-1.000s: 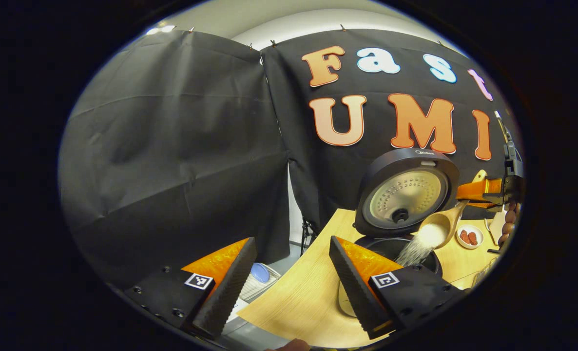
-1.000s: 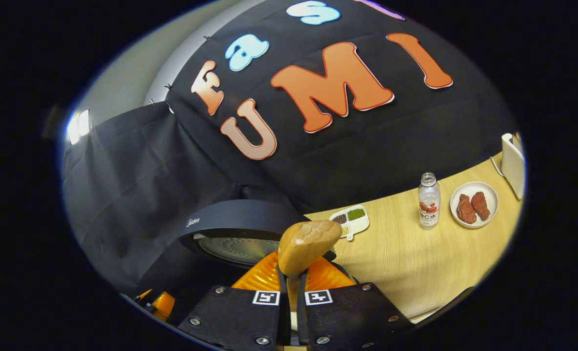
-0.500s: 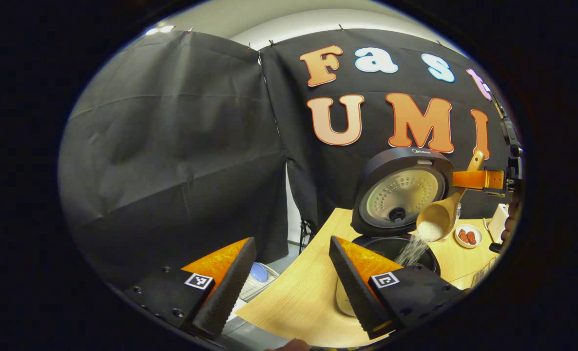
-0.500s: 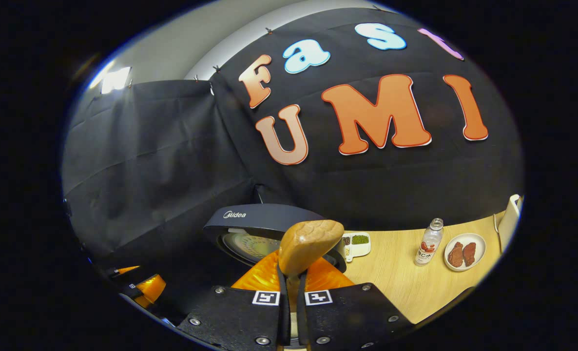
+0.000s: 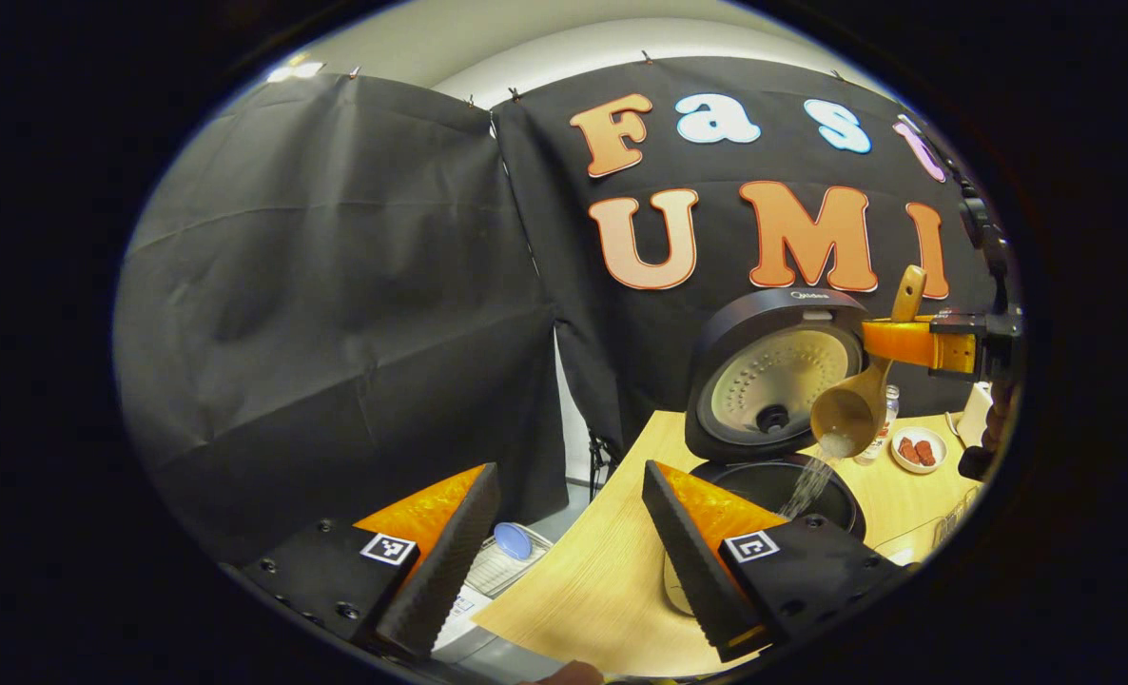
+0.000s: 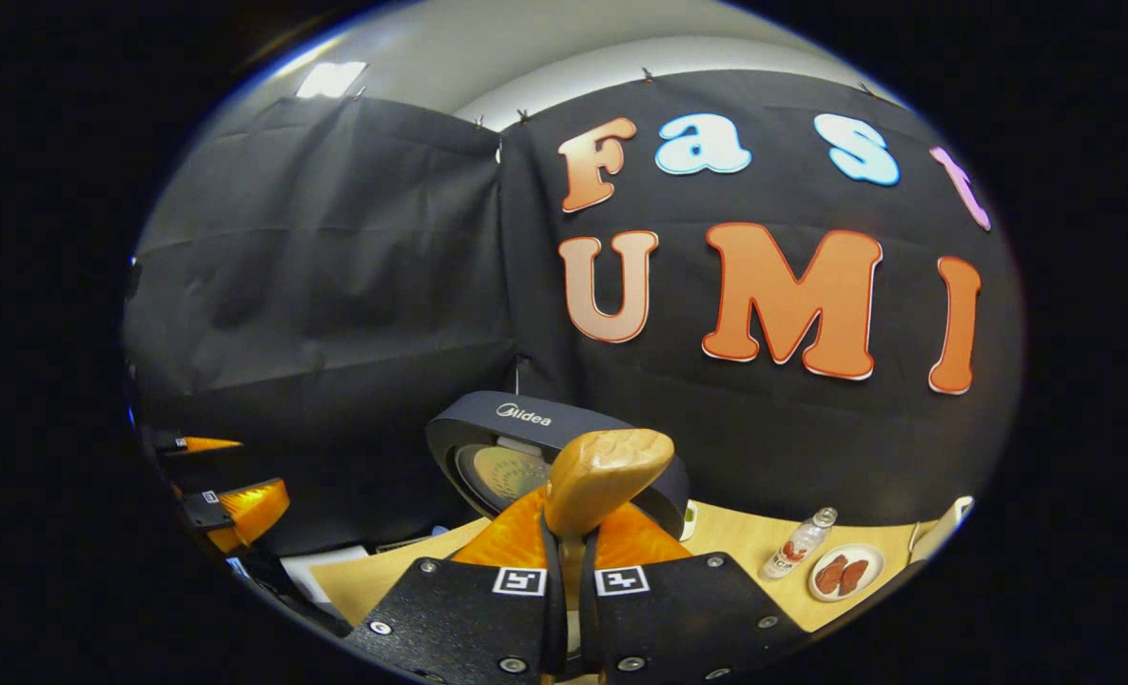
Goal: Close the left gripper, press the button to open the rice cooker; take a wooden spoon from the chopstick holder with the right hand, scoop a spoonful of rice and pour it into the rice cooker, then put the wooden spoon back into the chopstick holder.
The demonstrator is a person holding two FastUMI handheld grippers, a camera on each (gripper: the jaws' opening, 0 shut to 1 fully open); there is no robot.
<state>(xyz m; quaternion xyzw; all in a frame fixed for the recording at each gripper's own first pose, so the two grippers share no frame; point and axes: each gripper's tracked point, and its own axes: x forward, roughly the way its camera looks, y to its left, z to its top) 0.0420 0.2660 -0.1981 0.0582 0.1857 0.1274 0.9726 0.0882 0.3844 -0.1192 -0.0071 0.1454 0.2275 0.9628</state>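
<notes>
The black rice cooker (image 5: 773,381) stands with its lid up, its pot (image 5: 764,480) exposed below. In the left gripper view the wooden spoon (image 5: 854,409) is tipped bowl-down over the pot and a thin stream of rice (image 5: 811,480) falls from it. My right gripper (image 5: 916,341) is shut on the spoon's handle there. In the right gripper view the handle end (image 6: 607,476) sticks up between the closed fingers of my right gripper (image 6: 569,561), with the cooker lid (image 6: 526,447) behind. My left gripper (image 5: 569,542) hangs open near the table's left end, holding nothing.
On the wooden table (image 5: 602,571) beyond the cooker stand a small bottle (image 6: 797,550) and a plate with red pieces (image 6: 845,574). A white dish rack with a blue item (image 5: 507,557) sits lower, left of the table. My left gripper (image 6: 231,509) appears at far left.
The right gripper has risen and tipped the spoon further, and the heap of rice in its bowl has shrunk to a thin stream. The left gripper has barely moved.
</notes>
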